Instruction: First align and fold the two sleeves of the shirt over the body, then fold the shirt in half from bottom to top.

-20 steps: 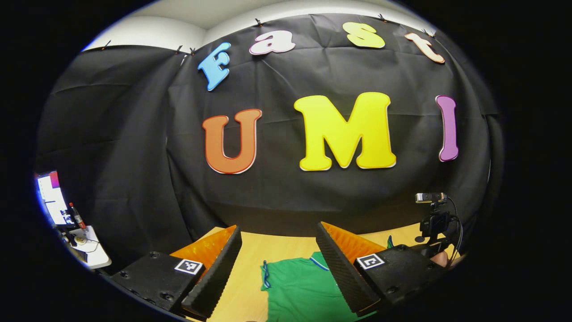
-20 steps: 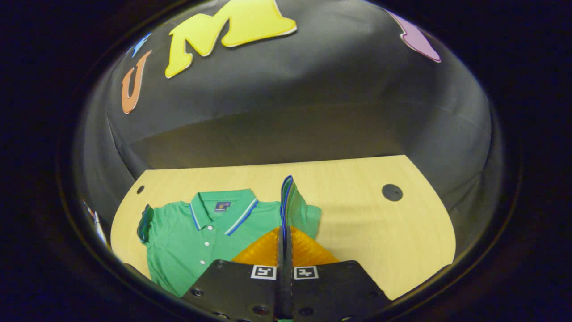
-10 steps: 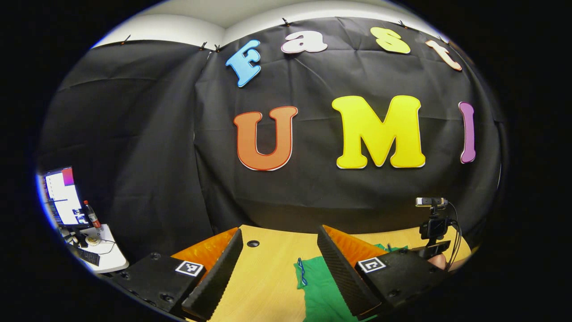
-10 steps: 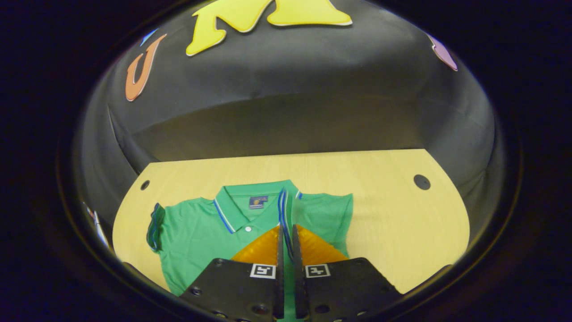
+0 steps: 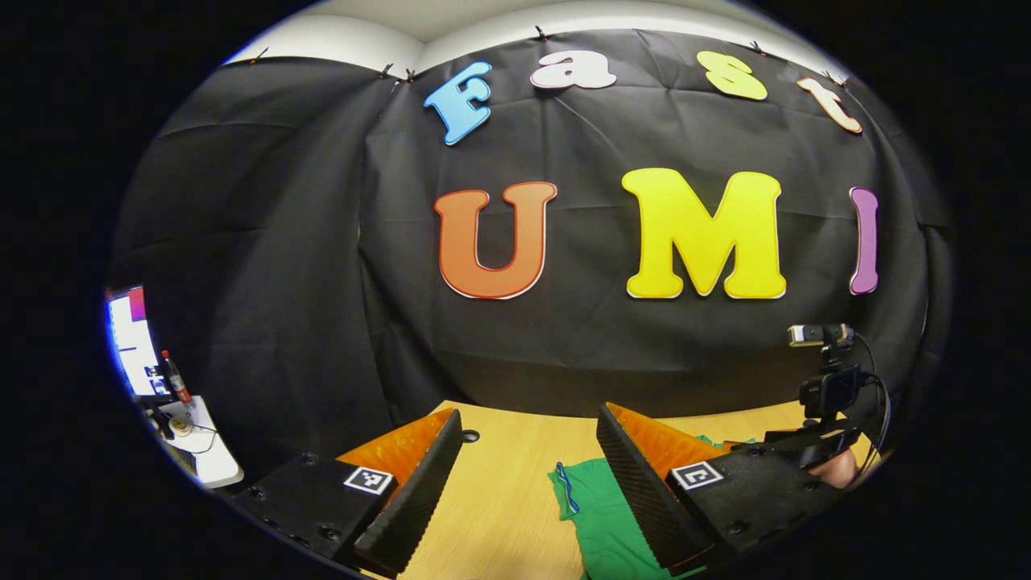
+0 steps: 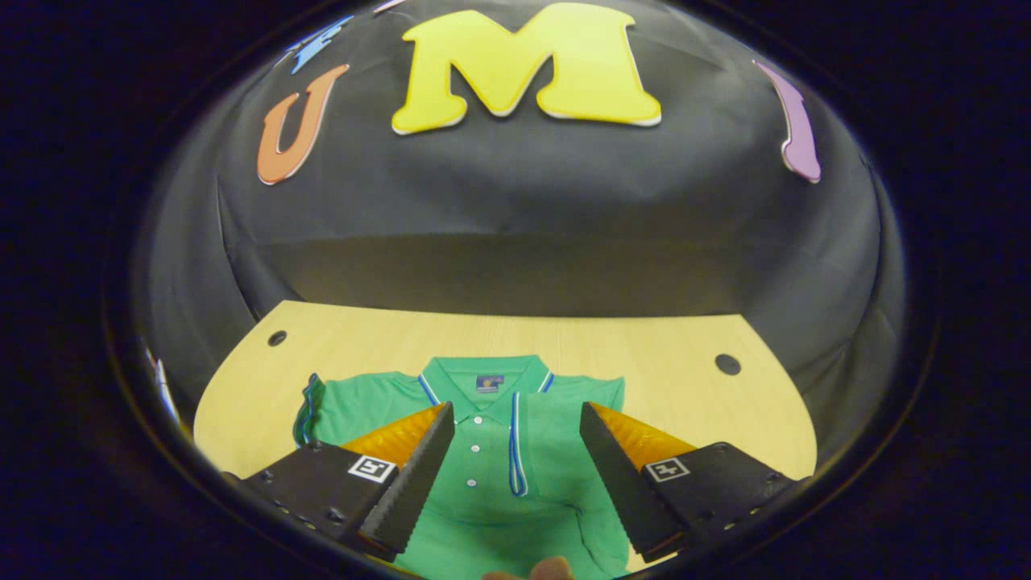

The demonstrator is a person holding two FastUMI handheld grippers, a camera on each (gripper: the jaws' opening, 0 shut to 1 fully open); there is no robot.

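A green polo shirt (image 6: 483,483) with blue-trimmed collar (image 6: 483,377) lies face up on the wooden table (image 6: 668,354). One sleeve is folded over the chest, and its blue-striped cuff (image 6: 513,445) runs down beside the button placket. The other sleeve (image 6: 310,403) still sticks out to the left. My right gripper (image 6: 517,411) hovers open over the chest, holding nothing, the folded cuff between its fingers' lines. My left gripper (image 5: 527,419) is open and empty above the table, beside the shirt's outstretched sleeve (image 5: 584,495).
Two dark round holes (image 6: 277,337) (image 6: 727,364) sit near the table's back corners. A white side desk with a lit monitor (image 5: 129,338) and a bottle (image 5: 173,379) stands off to the left. A camera rig (image 5: 826,387) with a hand (image 5: 838,469) below it is at far right.
My right gripper carried the sleeve over the chest, then opened and let it go; the cuff now lies flat. The left gripper drifted slightly, staying open.
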